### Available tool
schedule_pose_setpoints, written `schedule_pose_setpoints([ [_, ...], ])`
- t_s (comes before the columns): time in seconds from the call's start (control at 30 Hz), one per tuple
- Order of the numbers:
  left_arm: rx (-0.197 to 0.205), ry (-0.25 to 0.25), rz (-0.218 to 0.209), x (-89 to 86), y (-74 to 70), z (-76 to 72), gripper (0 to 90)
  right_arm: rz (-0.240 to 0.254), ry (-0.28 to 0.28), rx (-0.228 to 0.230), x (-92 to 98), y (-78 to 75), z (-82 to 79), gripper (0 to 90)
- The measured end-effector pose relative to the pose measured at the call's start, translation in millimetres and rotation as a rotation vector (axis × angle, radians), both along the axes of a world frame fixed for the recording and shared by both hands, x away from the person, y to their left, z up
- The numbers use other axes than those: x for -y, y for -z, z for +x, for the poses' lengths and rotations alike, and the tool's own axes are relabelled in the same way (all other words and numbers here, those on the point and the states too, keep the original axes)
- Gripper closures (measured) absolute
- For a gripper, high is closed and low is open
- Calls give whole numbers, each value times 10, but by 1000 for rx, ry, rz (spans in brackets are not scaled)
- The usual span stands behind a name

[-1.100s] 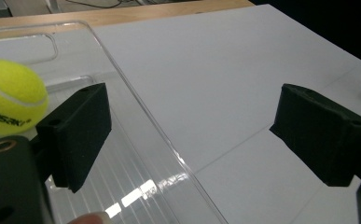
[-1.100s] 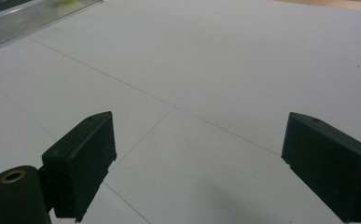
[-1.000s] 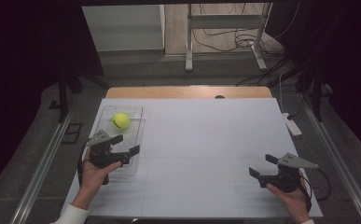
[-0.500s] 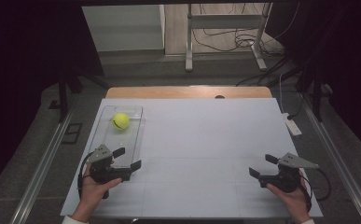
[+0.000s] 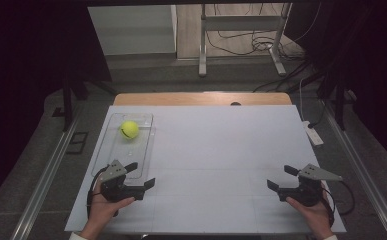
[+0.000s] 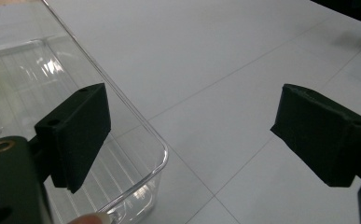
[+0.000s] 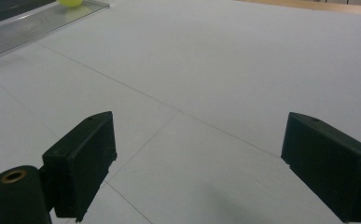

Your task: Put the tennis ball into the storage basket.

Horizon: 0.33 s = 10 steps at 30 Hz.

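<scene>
A yellow tennis ball (image 5: 129,129) lies in the far part of a clear plastic tray (image 5: 148,150) on the left of the white table. My left gripper (image 5: 142,174) is open at the tray's near right corner, held low in a hand. In the left gripper view its jaws (image 6: 194,116) stand wide apart with nothing between the pads; the tray's corner (image 6: 162,151) lies below them, its left pad over the tray. My right gripper (image 5: 279,177) is open near the front right, over bare table. The right gripper view has the ball (image 7: 71,2) and tray (image 7: 38,23) far off beyond my open right gripper (image 7: 197,154).
The white tabletop (image 5: 221,150) has thin seam lines, and a wooden strip (image 5: 201,98) runs along its far edge. A white power strip (image 5: 313,135) lies off the right side. Metal stand legs and cables are on the floor beyond.
My left hand has drawn back from over the tray toward the table's front edge and sunk a little, its jaws still open. The right hand and the ball have not moved.
</scene>
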<state>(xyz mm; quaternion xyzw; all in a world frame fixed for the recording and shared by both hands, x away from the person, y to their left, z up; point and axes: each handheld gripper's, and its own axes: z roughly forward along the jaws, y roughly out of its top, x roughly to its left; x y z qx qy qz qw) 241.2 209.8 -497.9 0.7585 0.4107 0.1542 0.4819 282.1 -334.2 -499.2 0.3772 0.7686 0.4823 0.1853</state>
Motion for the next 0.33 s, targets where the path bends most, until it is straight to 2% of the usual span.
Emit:
schedule_pose_setpoints([
  [0.33,-1,1,-3,3,2,1,120,-1,-3,-1,-5,3,-2,102],
])
